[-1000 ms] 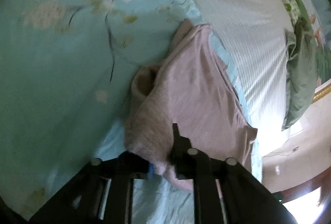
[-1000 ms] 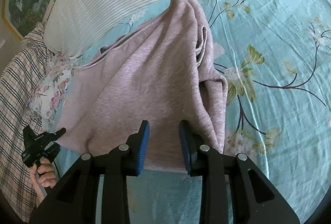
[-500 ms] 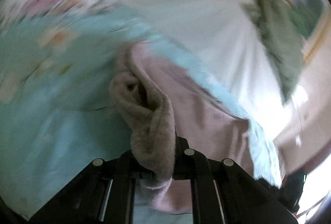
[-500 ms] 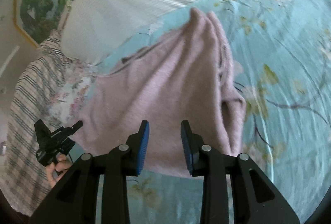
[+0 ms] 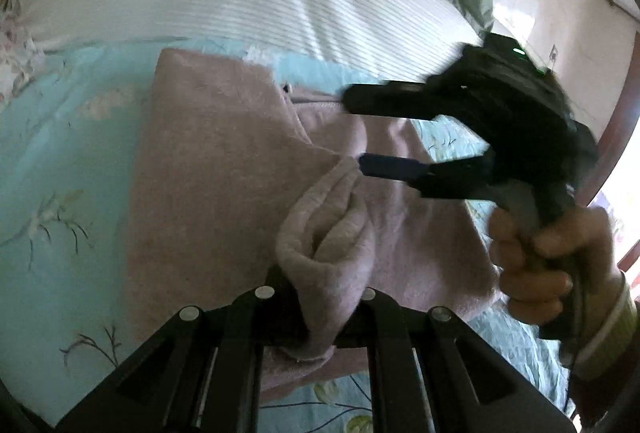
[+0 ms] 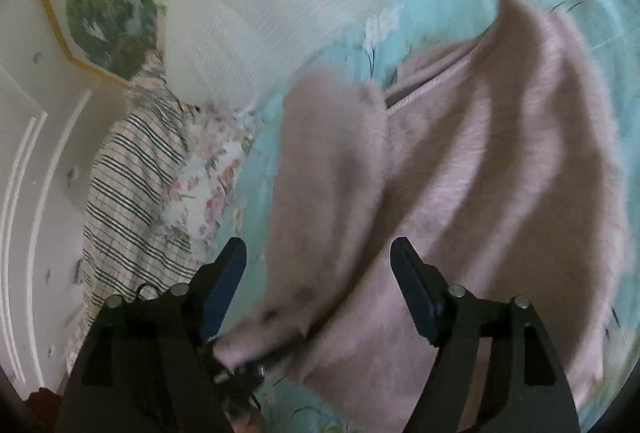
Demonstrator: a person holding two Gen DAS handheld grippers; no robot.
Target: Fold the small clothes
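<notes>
1. Garment (image 5: 216, 169), mid-frame on the sheet (image 5: 60, 161): soft, light, limp knit.
2. Left gripper (image 5: 320, 297) pinches a bunched fold, lower centre.
3. Right gripper (image 6: 320, 285) is spread wide over it.
4. Probably best held by an edge or corner.

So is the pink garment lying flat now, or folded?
Partly folded: the left gripper holds a bunched edge of the pink garment over its spread part.

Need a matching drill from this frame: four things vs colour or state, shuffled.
1. garment
2. left gripper
3. right gripper
4. sheet

a. open
b. turquoise, floral
c. pinkish
d. shut on garment

Pairs: 1-c, 2-d, 3-a, 4-b
</notes>
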